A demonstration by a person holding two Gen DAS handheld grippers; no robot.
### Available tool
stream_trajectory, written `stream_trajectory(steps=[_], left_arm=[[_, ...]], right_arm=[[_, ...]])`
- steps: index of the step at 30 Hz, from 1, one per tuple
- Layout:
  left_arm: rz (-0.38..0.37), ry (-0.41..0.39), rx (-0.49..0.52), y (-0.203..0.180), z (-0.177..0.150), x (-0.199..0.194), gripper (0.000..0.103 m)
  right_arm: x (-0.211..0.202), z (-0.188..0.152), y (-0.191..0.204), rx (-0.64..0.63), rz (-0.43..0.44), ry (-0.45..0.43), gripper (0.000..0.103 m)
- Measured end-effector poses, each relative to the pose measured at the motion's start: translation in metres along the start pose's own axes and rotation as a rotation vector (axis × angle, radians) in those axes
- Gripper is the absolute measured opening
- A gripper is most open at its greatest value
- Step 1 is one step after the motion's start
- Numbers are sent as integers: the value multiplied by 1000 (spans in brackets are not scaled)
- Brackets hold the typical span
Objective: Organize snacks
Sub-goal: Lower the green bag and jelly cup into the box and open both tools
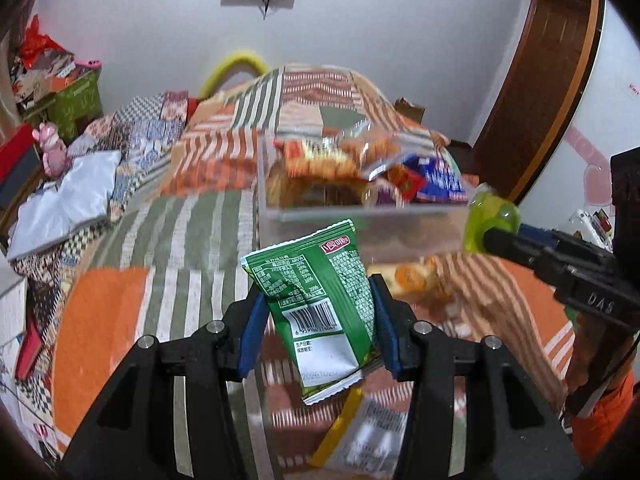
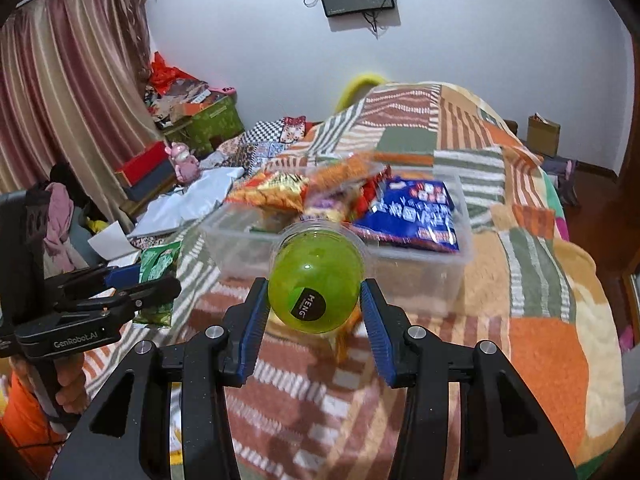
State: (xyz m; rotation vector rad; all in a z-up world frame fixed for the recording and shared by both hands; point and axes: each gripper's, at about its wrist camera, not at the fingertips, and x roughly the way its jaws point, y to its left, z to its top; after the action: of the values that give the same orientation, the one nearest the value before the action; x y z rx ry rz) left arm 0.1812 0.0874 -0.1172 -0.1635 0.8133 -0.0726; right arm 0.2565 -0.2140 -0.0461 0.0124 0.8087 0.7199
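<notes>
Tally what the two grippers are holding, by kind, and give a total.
Green snack packet, in the left gripper: 1
Green jelly cup, in the right gripper: 1
Total: 2

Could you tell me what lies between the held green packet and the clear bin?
In the left wrist view, only striped blanket separates the green packet from the clear bin.
</notes>
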Motion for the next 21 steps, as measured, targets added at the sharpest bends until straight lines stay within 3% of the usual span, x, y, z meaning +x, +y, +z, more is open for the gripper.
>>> stream_trajectory(steps=[14, 21], left_arm=[[8, -64, 26, -8, 70, 42, 48], [21, -37, 10, -1, 75, 75, 48]], right_arm=[[33, 45, 5, -35, -19, -24, 43], [66, 49, -2, -40, -42, 26, 43]])
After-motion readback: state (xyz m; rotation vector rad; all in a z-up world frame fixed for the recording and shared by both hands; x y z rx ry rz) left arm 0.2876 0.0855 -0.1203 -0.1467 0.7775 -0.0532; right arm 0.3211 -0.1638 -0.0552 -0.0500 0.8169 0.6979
